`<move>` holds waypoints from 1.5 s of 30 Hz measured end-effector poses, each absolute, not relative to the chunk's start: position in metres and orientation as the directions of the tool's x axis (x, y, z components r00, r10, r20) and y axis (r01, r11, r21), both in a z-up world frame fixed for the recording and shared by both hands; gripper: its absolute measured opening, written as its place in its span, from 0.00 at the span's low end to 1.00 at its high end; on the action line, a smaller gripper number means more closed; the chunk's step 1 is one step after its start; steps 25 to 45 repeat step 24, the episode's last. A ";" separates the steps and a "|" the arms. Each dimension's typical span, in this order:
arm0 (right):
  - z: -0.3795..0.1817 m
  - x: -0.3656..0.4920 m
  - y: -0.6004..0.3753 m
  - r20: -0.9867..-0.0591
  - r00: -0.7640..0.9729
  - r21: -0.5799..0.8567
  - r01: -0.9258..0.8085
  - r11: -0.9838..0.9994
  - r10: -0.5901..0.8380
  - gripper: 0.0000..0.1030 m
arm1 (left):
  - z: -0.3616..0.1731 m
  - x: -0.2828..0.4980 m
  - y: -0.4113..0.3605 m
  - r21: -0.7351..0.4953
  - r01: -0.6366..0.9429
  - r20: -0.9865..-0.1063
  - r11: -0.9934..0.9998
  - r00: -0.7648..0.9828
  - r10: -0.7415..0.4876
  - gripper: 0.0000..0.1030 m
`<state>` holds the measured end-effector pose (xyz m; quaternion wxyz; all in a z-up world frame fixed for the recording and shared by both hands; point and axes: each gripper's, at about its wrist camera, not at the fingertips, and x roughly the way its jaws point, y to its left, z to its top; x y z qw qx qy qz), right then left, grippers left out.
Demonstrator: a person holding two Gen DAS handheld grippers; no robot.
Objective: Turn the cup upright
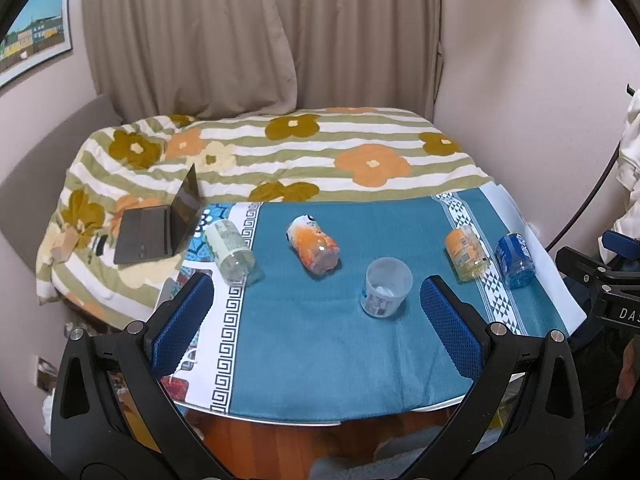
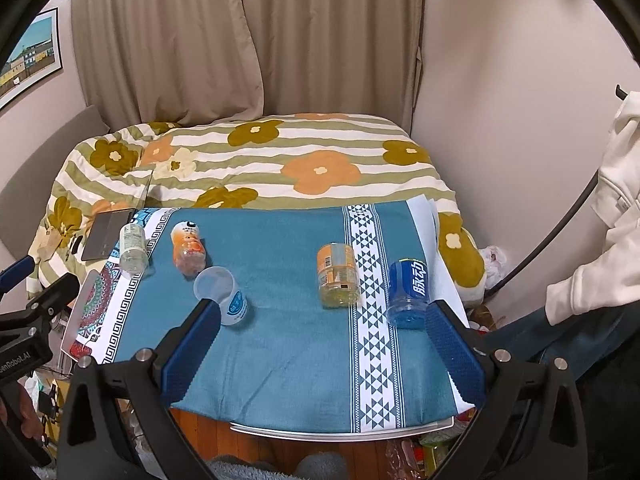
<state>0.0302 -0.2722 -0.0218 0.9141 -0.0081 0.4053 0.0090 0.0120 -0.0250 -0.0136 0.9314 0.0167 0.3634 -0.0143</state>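
A clear plastic cup [image 1: 386, 286] with a blue-and-white label stands upright, mouth up, near the middle of the teal tablecloth [image 1: 328, 352]; it also shows in the right wrist view [image 2: 222, 295]. My left gripper [image 1: 316, 312] is open and empty, held above the table's near edge, with the cup between and beyond its blue fingers. My right gripper [image 2: 324, 332] is open and empty, above the near right part of the table, its left finger just in front of the cup.
Several cut bottles lie on the cloth: a green-labelled one [image 1: 230, 250], an orange one [image 1: 314, 248], a yellow-orange one [image 1: 466, 254] and a blue one [image 1: 514, 260]. A laptop [image 1: 160, 226] sits on the flowered quilt behind. The table edge is near.
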 end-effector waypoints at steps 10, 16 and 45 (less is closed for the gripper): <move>-0.018 0.031 -0.271 -0.734 0.679 -0.007 -0.018 1.000 0.007 0.99 | -0.010 0.009 -0.023 0.012 0.046 -0.668 0.999 0.744 -0.026 1.00; -0.017 0.031 -0.271 -0.733 0.680 -0.008 -0.020 1.000 0.007 0.99 | -0.008 0.007 -0.022 0.017 0.044 -0.658 0.999 0.753 -0.022 1.00; -0.015 0.032 -0.269 -0.732 0.681 -0.011 -0.021 1.000 0.006 0.99 | -0.009 0.006 -0.021 0.043 0.019 -0.641 0.999 0.767 0.013 1.00</move>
